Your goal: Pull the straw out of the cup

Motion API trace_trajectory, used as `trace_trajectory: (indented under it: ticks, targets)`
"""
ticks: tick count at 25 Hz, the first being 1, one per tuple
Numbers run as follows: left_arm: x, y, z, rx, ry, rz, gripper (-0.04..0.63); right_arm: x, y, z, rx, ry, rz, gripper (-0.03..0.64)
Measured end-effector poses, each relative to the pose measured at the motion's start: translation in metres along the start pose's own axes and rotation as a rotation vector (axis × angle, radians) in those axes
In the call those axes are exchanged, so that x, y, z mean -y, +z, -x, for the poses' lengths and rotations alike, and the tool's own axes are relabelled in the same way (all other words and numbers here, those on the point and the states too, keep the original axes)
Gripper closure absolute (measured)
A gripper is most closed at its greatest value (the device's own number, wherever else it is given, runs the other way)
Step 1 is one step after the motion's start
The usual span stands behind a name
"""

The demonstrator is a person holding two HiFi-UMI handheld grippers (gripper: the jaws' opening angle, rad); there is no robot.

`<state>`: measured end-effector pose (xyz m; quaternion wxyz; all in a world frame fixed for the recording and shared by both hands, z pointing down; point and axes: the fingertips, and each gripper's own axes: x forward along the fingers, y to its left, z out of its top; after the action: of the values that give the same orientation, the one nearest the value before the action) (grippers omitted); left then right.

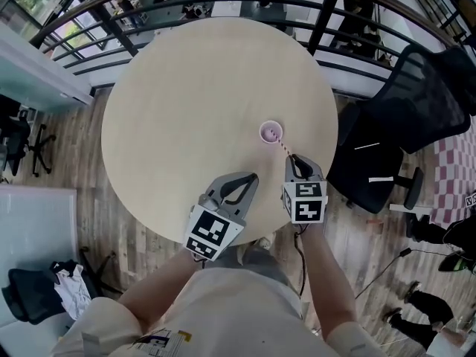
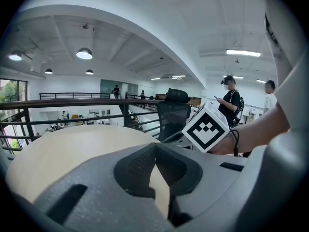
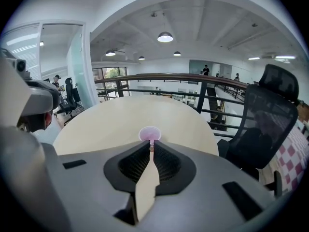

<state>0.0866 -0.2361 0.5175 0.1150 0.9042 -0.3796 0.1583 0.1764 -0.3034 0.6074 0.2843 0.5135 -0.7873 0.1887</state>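
A small pink cup [image 1: 271, 132] stands right of centre on the round beige table [image 1: 186, 110]. A thin straw [image 1: 283, 146] slants out of it toward me. My right gripper [image 1: 293, 157] is shut on the straw's near end, just short of the cup. In the right gripper view the cup [image 3: 150, 133] sits just beyond the closed gripper tips [image 3: 151, 147], with the straw's end [image 3: 151, 148] pinched between them. My left gripper [image 1: 253, 175] is shut on nothing over the table's near edge, left of the right one; its closed tips [image 2: 155, 145] point across bare tabletop.
A black office chair [image 1: 387, 140] stands close to the table's right side. A dark railing [image 1: 223, 6] curves behind the table. The right gripper's marker cube [image 2: 205, 126] and the hand holding it show at the right of the left gripper view.
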Motion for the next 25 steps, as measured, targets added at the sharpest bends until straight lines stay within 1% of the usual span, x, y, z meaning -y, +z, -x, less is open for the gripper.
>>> trace_trajectory:
  ticks: [4, 8, 11, 15, 19, 21, 25]
  targets:
    - [-0.002, 0.01, 0.007, 0.014, 0.007, -0.009, 0.581, -0.003, 0.014, 0.016, 0.03, 0.008, -0.011, 0.581]
    - [0.0, 0.038, 0.012, 0.061, 0.013, -0.027, 0.581, -0.004, 0.041, 0.047, 0.098, 0.032, -0.043, 0.581]
    - [-0.001, 0.065, 0.022, 0.103, 0.023, -0.065, 0.581, -0.004, 0.071, 0.077, 0.182, 0.025, -0.025, 0.581]
    - [-0.001, 0.11, 0.043, 0.191, 0.04, -0.11, 0.581, -0.004, 0.113, 0.124, 0.3, 0.003, 0.029, 0.581]
    - [0.005, 0.149, 0.064, 0.263, 0.048, -0.174, 0.581, -0.008, 0.148, 0.173, 0.421, -0.002, 0.047, 0.581]
    - [0.011, 0.169, 0.074, 0.307, 0.047, -0.179, 0.581, -0.012, 0.166, 0.2, 0.497, 0.008, 0.055, 0.581]
    - [0.026, 0.207, 0.097, 0.378, 0.035, -0.153, 0.581, -0.017, 0.196, 0.255, 0.642, 0.011, 0.076, 0.581]
